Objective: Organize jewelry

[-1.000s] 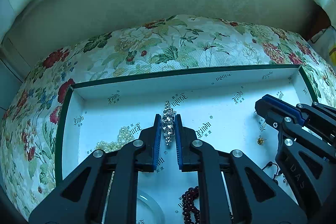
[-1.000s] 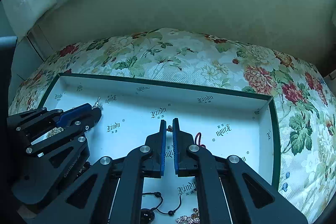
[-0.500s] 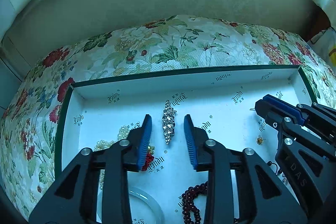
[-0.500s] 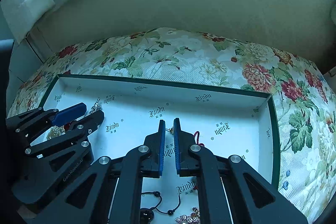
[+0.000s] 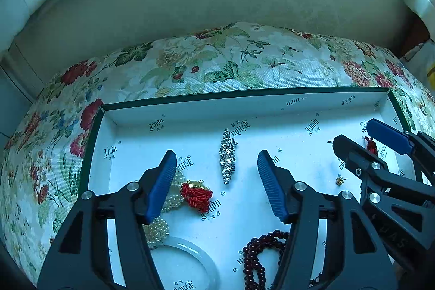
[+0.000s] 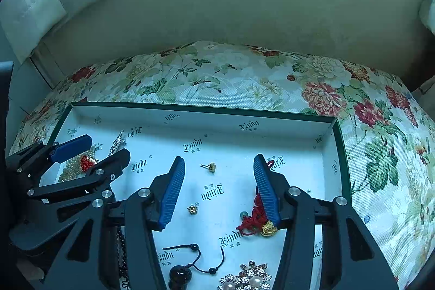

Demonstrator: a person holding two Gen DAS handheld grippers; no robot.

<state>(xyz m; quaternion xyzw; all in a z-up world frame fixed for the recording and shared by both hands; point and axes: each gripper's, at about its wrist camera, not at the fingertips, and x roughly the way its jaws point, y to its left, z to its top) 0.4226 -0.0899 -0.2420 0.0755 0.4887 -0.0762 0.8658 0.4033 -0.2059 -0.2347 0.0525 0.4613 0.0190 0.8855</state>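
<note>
Bangle cut off; beads perhaps wooden.

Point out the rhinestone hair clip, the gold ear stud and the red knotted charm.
rhinestone hair clip (image 5: 227,156): left wrist view, middle of its sparkly bar.
gold ear stud (image 6: 212,167): right wrist view, its gold head.
red knotted charm (image 5: 197,197): left wrist view, the red knot.

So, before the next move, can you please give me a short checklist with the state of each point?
1. Left gripper let go: ok, jaws have just been opening, pads clear of the rhinestone clip.
2. Clip lying flat in the box: ok.
3. Right gripper let go: ok, jaws have just been opening; gold stud earring lies free between them.
4. Grippers apart from each other: ok.
5. Red knot charm clear of the right pad: cannot tell.
</note>
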